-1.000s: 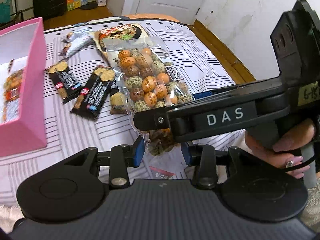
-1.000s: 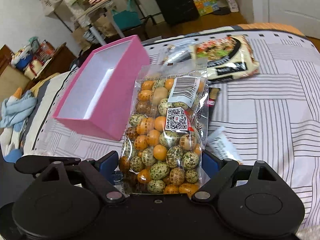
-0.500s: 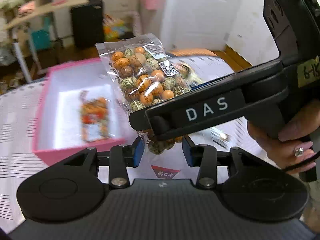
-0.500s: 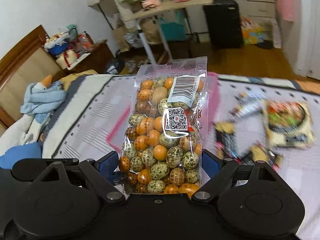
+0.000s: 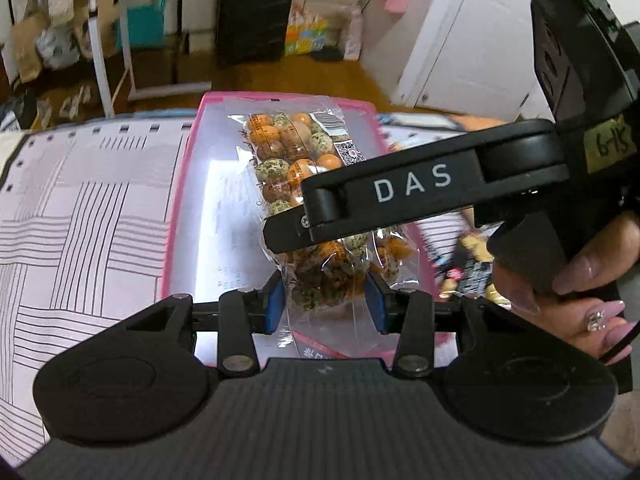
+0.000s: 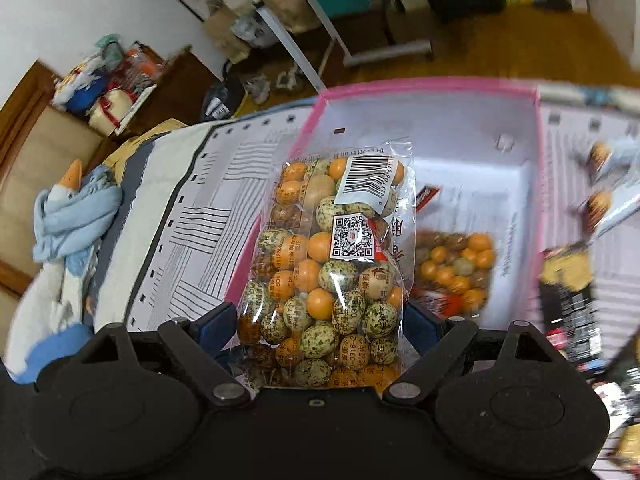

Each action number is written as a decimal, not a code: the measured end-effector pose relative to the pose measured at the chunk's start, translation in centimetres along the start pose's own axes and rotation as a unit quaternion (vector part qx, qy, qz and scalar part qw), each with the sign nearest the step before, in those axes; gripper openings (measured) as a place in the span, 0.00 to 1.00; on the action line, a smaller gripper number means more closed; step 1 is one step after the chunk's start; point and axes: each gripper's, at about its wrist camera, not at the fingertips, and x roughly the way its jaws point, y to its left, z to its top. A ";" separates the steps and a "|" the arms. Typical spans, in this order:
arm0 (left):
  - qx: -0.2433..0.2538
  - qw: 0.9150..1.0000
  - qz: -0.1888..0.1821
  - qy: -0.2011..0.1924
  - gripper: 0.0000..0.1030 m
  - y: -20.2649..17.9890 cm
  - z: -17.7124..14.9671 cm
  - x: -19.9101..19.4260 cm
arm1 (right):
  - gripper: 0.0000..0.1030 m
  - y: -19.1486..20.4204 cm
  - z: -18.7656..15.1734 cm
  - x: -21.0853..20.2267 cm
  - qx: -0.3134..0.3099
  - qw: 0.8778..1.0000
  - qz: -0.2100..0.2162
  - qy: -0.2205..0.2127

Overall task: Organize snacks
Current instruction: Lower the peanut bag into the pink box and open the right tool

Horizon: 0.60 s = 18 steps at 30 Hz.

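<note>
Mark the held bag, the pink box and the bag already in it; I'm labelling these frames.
Held bag (image 6: 328,264): right wrist view, its middle, below the QR label.
Pink box (image 6: 424,85): right wrist view, far rim.
Bag in box (image 6: 456,268): right wrist view, its orange balls.

A striped bedspread (image 5: 80,216) covers the bed. Beyond its far edge, on the wooden floor (image 5: 304,76), stands a black suitcase (image 5: 254,12), with a white door (image 5: 456,36) to the right. At the bedspread's left edge lies a stuffed goose (image 6: 64,216) in a blue scarf.
</note>
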 end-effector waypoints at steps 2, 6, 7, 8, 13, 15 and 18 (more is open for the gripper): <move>-0.001 1.000 0.006 0.019 0.40 1.0 0.4 1.2 | 0.88 -0.9 0.2 1.7 0.032 0.999 0.015 0.016; 0.002 0.998 0.025 0.056 0.41 2.3 1.0 2.9 | 0.89 -1.6 0.0 4.4 0.065 0.997 0.023 0.035; 0.000 0.997 0.032 0.066 0.41 2.4 1.2 3.3 | 0.90 -1.7 0.0 4.8 0.071 0.997 0.022 0.039; -0.002 0.996 0.039 0.076 0.41 2.5 1.3 3.8 | 0.90 -1.9 0.0 5.4 0.076 0.996 0.019 0.042; 0.007 0.990 0.117 0.081 0.41 1.5 1.3 5.1 | 0.93 -1.4 -0.4 5.4 0.062 0.998 -0.022 0.023; 0.032 0.984 0.159 0.074 0.41 0.8 0.8 5.4 | 0.94 -0.9 -0.5 4.1 0.049 0.999 -0.016 0.015; 0.030 0.984 0.165 0.067 0.41 0.3 0.1 4.7 | 0.92 -0.5 -0.9 1.4 0.026 0.999 0.016 0.019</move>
